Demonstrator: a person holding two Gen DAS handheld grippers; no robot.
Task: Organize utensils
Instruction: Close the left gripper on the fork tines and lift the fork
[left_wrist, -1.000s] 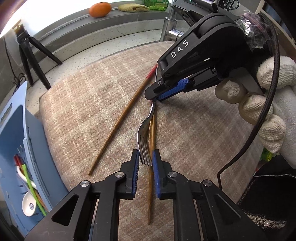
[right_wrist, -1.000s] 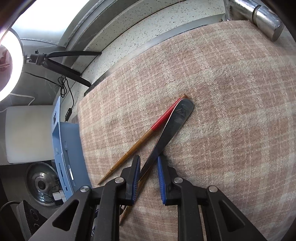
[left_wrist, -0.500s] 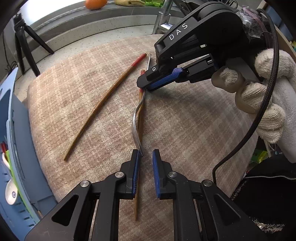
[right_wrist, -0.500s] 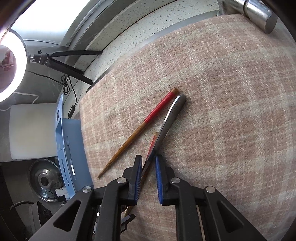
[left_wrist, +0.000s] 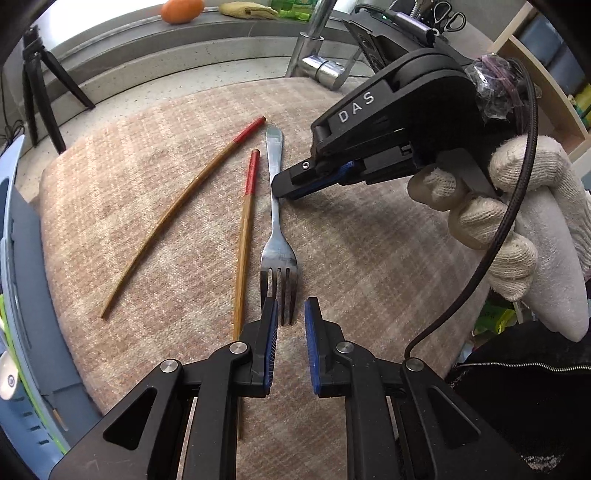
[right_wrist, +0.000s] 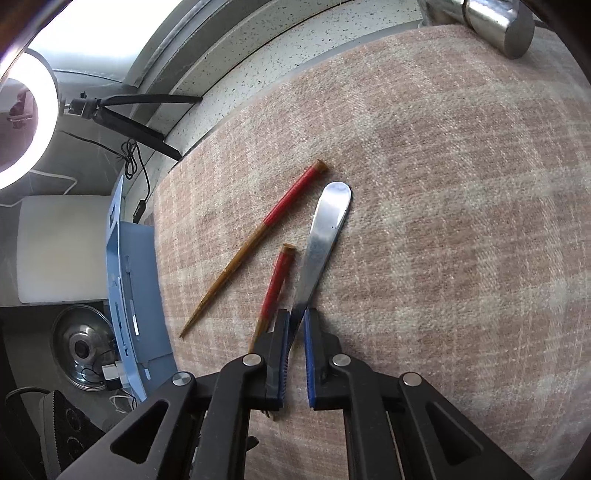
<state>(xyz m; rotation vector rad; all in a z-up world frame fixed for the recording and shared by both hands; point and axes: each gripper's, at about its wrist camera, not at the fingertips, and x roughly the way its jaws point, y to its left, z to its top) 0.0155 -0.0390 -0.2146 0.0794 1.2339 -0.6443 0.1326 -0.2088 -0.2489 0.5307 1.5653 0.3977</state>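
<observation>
1. At the far left stands a blue rack (left_wrist: 33, 295), its wall rising beside the cloth (left_wrist: 369, 258); something white and something green show inside it, too cut off by the frame edge for me to name.
2. On the checked cloth lies a long chopstick (left_wrist: 177, 218), red end pointing away from me, well apart from the rack and angled toward it at its thin tip.
3. Right of it lies a second chopstick (left_wrist: 245, 236), nearly straight along my view, red end far, its near end running under my left finger.
4. Just beside that chopstick lies the fork (left_wrist: 277, 221), flat on the cloth, tines toward me and handle away. The two are close together but I see a thin strip of cloth between them.
5. My left gripper (left_wrist: 290, 314) hangs over the fork's tines with its jaws nearly together; only a narrow gap stays between the blue pads, and they grip nothing. The tine tips sit just ahead of that gap.
6. My right gripper (right_wrist: 295, 325) comes in from the right, held in a white knitted glove (left_wrist: 517, 221). Its jaws have just been closing and now pinch the fork's handle about midway, pads pressed on the metal on both sides.
7. Behind it a steel tap (left_wrist: 317, 62) rises at the cloth's far edge.
</observation>
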